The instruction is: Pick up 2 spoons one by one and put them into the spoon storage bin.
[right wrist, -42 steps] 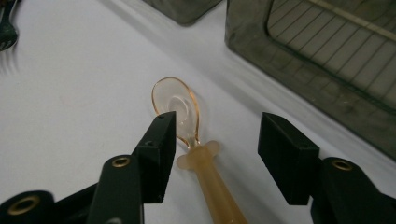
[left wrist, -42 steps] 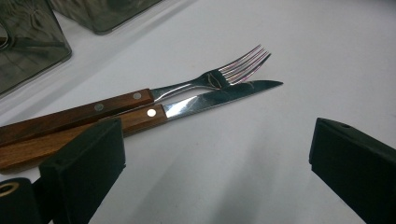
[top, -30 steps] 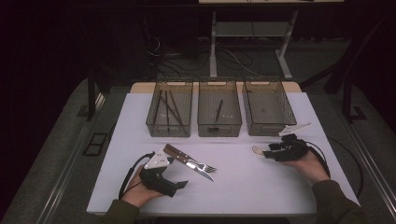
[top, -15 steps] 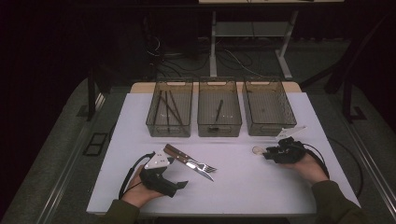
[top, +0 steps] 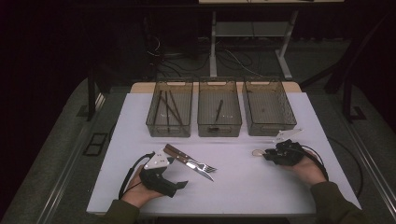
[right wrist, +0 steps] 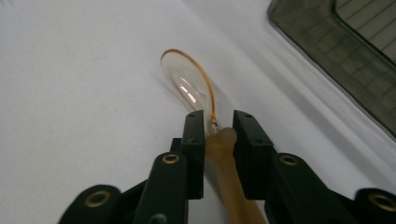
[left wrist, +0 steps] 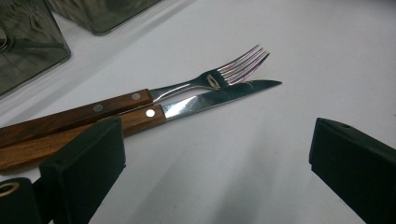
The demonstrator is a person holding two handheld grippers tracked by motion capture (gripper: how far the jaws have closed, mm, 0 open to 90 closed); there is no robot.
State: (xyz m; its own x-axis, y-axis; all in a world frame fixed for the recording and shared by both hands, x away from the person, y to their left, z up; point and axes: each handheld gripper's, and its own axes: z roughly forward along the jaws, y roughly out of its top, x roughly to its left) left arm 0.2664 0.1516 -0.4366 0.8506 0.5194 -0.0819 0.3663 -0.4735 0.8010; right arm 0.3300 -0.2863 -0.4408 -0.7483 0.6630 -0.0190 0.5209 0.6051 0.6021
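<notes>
Right gripper (right wrist: pixel 218 128) slides toward seven o'clock, jaws clamped on the clear spoon (right wrist: pixel 189 88); left gripper (left wrist: pixel 217 154) stays put, jaws apart beside the knife (left wrist: pixel 205 100).

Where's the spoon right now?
The spoon is clamped by its handle in the right gripper, bowl lying on the white table. In the high view it sits at right, just in front of the rightmost bin.

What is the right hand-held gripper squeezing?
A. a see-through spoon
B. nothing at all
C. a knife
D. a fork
A: the right hand-held gripper has its jaws closed on the handle of the clear spoon, while the fork and knife lie on the table.
</notes>
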